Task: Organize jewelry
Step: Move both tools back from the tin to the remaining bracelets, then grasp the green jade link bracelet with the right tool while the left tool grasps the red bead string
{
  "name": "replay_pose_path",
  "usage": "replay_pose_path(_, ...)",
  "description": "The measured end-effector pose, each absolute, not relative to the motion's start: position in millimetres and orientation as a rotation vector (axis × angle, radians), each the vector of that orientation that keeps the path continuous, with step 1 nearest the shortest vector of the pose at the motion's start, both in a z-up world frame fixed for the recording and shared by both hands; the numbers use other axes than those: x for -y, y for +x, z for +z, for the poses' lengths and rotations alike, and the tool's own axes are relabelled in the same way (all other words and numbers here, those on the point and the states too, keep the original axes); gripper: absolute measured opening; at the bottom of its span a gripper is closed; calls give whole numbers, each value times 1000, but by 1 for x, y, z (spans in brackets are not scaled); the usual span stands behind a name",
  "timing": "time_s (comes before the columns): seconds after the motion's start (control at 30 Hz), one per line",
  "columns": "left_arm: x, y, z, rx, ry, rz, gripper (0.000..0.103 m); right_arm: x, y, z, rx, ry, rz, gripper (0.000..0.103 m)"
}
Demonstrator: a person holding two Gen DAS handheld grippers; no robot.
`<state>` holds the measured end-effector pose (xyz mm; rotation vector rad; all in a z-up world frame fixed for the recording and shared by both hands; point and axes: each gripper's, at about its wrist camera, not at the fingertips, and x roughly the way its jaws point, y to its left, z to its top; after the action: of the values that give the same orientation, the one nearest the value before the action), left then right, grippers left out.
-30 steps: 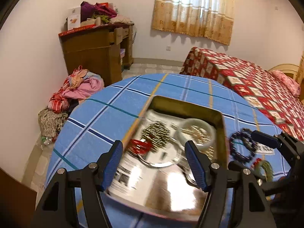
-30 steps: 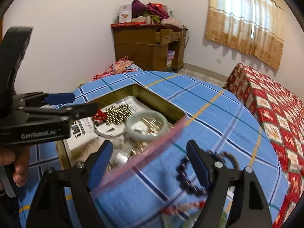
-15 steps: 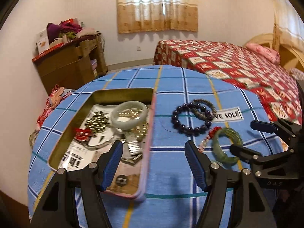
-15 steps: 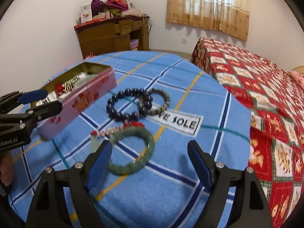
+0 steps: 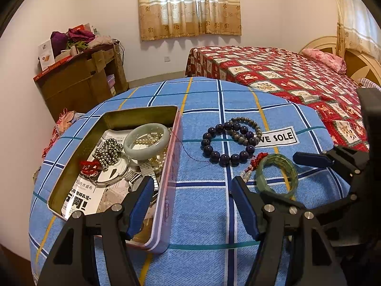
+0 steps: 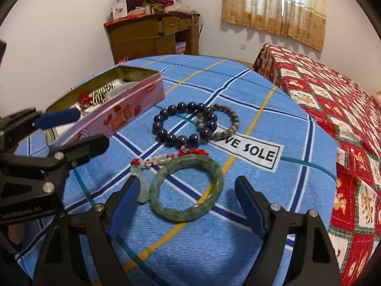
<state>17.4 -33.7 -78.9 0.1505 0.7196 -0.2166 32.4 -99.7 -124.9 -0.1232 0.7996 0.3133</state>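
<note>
An open pink tin (image 5: 166, 190) (image 6: 114, 116) on the blue checked cloth holds a pale jade bangle (image 5: 147, 141), metal beads (image 5: 107, 152), a watch and pearls. To its right lie a dark purple bead bracelet (image 5: 226, 143) (image 6: 183, 125), a grey-green bead bracelet (image 5: 247, 128) (image 6: 223, 124), a red-corded charm (image 6: 166, 158) and a green jade bangle (image 5: 277, 174) (image 6: 188, 188). My left gripper (image 5: 190, 207) is open over the tin's right wall. My right gripper (image 6: 185, 205) is open around the green bangle, just above it.
The round table (image 5: 214, 250) drops off on all sides. A bed with a red quilt (image 5: 285, 76) stands close on the right. A wooden desk (image 5: 81, 83) piled with clothes is at the back left. A "VE SOLE" label (image 6: 247, 152) is on the cloth.
Both grippers swung right, away from the tin. The right gripper has come down closer, and the green bangle now lies between its fingers. The left gripper pulled back slightly.
</note>
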Motion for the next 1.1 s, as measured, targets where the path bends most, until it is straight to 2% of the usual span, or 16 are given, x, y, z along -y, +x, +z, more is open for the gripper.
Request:
replay_pose_path(0.07,35,17,-78,-718,151,-222,67,106,36,-129,-826,-92,311,57)
replay_pose_path(0.13,37,16,-78,-716,155,-229,67,108,35,-129,-816,-111,295,48)
replay_pose_path(0.2,42,15,-76,-713,164,-241,67,111,33,-128,-805,-126,278,31)
replay_pose_path(0.23,45,15,-75,-714,166,-251,63,113,33,-128,-803,-122,274,18)
replay_pose_path(0.4,61,12,-70,-705,193,-298,60,125,32,-129,-789,-95,252,17)
replay_pose_path(0.53,76,22,-82,-759,202,-358,48,126,33,-129,-781,-80,251,17)
replay_pose_path(0.8,81,44,-101,-859,181,-376,37,119,30,-131,-743,-104,230,18)
replay_pose_path(0.83,82,47,-106,-886,179,-387,31,119,30,-131,-741,-111,228,18)
replay_pose_path(0.9,83,47,-109,-904,174,-412,26,118,30,-131,-741,-101,232,18)
replay_pose_path(0.93,83,46,-108,-908,167,-432,17,118,30,-131,-740,-93,235,18)
replay_pose_path(1.0,82,44,-109,-910,162,-449,7,117,30,-131,-739,-91,237,18)
replay_pose_path(1.1,77,40,-106,-902,144,-452,6,120,28,-131,-734,-69,251,17)
